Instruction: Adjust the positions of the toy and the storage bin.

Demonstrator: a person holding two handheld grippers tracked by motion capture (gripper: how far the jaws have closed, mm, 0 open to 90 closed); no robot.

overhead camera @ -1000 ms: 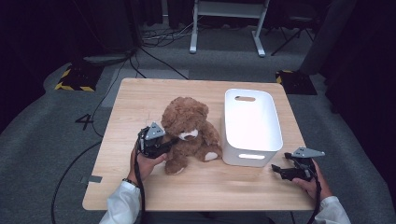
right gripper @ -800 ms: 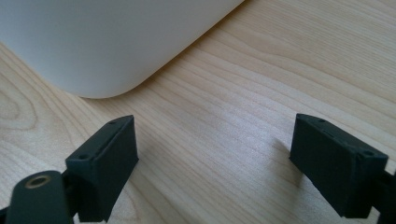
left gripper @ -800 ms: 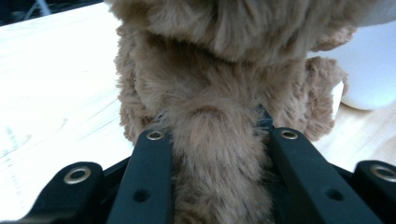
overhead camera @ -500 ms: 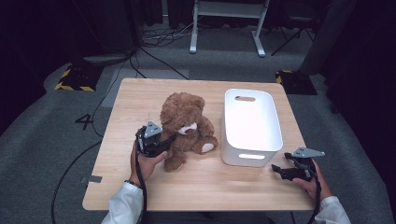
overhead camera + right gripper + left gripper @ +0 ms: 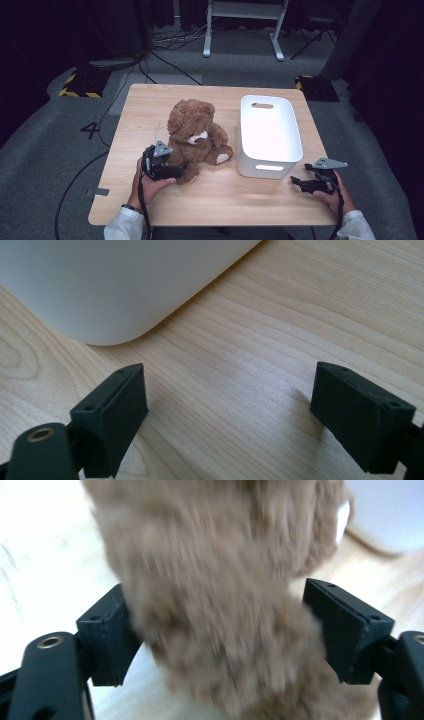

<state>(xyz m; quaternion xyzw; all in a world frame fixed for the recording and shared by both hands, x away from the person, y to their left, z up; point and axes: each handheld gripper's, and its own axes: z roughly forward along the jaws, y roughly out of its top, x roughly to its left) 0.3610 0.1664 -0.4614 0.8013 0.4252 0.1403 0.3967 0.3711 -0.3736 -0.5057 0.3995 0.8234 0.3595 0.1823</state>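
**High view: bear released beside the bin**

The tabletop [image 5: 150, 200] carries a white bin [image 5: 270, 135] and teddy bear [image 5: 195, 132] sitting left of it. The left tool [image 5: 182, 170] has just been opening, bear's leg between its spread jaws, pads barely touching. The right tool [image 5: 296, 182] rests open, empty.

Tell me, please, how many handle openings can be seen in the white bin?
2: one in the far wall of the white bin, one in its near wall. The long side walls show none.
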